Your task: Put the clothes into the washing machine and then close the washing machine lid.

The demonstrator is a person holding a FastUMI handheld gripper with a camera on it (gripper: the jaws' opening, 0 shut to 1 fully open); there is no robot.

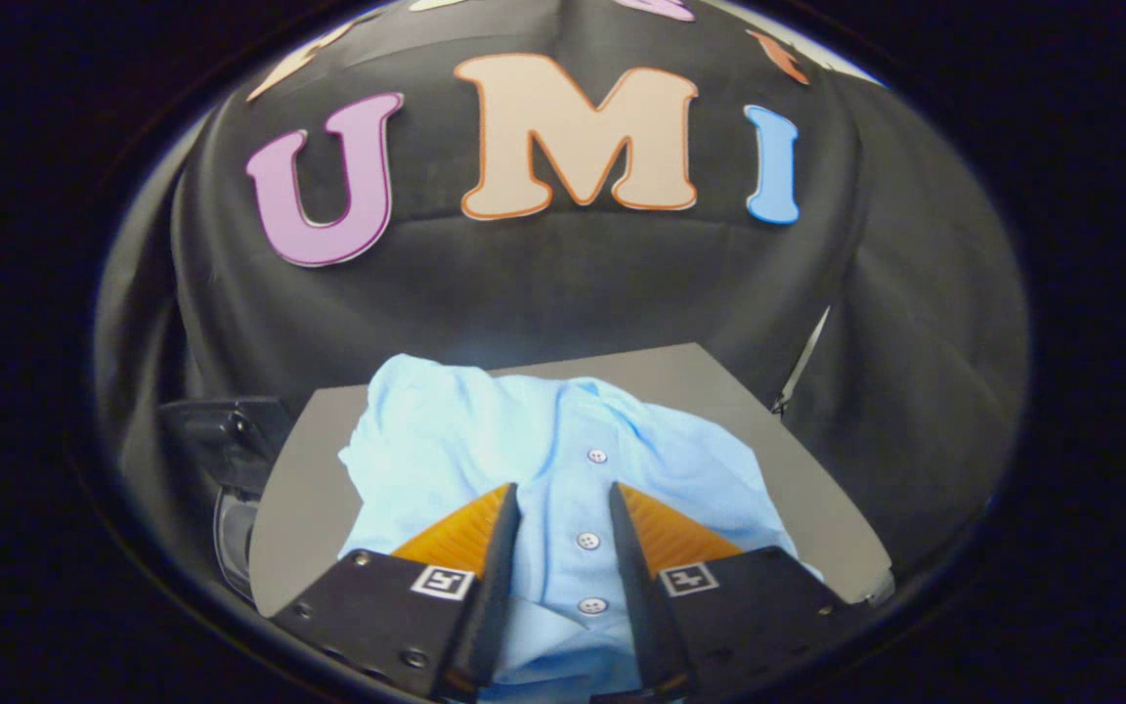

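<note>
I have the gripper (563,489) part-open astride the blue shirt's (485,440) button strip, nothing pinched; shirt on the grey board (309,489), loading and lid both left

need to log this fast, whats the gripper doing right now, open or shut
gripper: open, fingers apart over the light blue shirt, its button strip between them; not gripping it.

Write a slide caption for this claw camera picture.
Claw open over a light blue shirt on a grey table, button placket between its fingers.
</note>
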